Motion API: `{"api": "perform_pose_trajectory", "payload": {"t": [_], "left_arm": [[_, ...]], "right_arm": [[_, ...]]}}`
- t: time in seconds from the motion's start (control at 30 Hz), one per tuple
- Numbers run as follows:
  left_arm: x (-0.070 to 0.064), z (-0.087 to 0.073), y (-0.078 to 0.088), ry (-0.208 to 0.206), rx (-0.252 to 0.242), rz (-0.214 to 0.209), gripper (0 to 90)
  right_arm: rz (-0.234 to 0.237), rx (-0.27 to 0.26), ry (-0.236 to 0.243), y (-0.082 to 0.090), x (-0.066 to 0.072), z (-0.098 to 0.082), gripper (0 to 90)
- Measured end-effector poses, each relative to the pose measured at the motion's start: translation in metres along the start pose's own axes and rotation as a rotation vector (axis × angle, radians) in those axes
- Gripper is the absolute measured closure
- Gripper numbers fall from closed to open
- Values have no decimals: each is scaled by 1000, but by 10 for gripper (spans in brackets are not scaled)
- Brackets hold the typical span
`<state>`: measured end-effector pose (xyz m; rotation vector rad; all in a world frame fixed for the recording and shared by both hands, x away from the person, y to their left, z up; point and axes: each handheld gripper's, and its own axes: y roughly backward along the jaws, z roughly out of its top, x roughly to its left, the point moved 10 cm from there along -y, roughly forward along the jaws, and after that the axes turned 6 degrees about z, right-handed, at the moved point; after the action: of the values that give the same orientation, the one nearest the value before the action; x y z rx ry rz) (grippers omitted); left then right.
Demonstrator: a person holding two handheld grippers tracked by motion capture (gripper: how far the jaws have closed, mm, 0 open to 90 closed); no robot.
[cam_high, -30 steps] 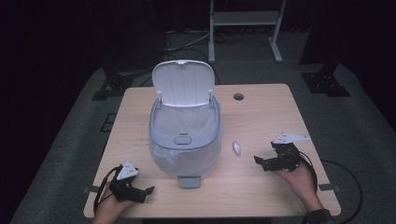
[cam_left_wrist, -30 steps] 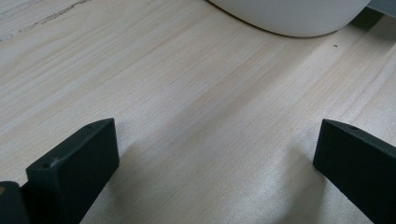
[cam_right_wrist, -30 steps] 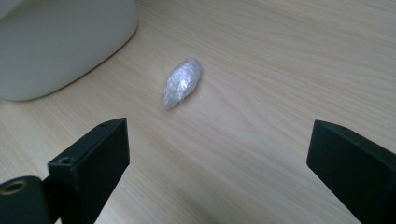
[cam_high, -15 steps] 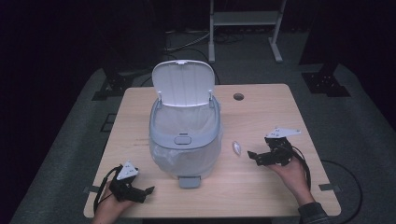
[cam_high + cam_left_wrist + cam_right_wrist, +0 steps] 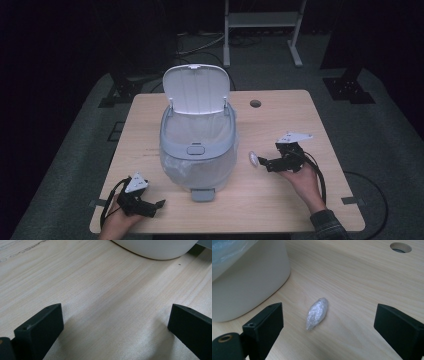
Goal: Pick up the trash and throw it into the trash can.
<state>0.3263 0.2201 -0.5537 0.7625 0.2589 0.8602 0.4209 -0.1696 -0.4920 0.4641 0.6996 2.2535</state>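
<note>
Since the crumpled plastic wad [image 5: 317, 313] lies on the table just right of the open-lidded bin [image 5: 197, 145], the right gripper [image 5: 264, 162] is way closer, jaws spread wide and nothing in them yet. Wad sits dead ahead between those jaws, its long axis running roughly along the gripper's line. Left gripper [image 5: 152, 207] rests by the bin's front-left, also released.

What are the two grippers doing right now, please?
Left gripper: open, empty, low over the table.
Right gripper: open, jaws either side of the plastic wad, not touching it.
</note>
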Motion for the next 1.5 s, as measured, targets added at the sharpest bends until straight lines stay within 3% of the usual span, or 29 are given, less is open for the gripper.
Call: {"api": "perform_pose_trajectory", "payload": {"t": [0.57, 0.63, 1.03, 1.3, 1.5], "left_arm": [[0, 0, 0, 0, 0, 0, 0], [0, 0, 0, 0, 0, -1, 0], [0, 0, 0, 0, 0, -1, 0], [0, 0, 0, -2, 0, -2, 0], [0, 0, 0, -3, 0, -4, 0]], "right_arm": [[8, 14, 1, -26, 1, 2, 82], [11, 13, 2, -29, 1, 2, 121], [29, 34, -10, -54, 2, -4, 158], [32, 76, 2, -63, 2, -12, 224], [43, 98, 23, -65, 4, -18, 395]]}}
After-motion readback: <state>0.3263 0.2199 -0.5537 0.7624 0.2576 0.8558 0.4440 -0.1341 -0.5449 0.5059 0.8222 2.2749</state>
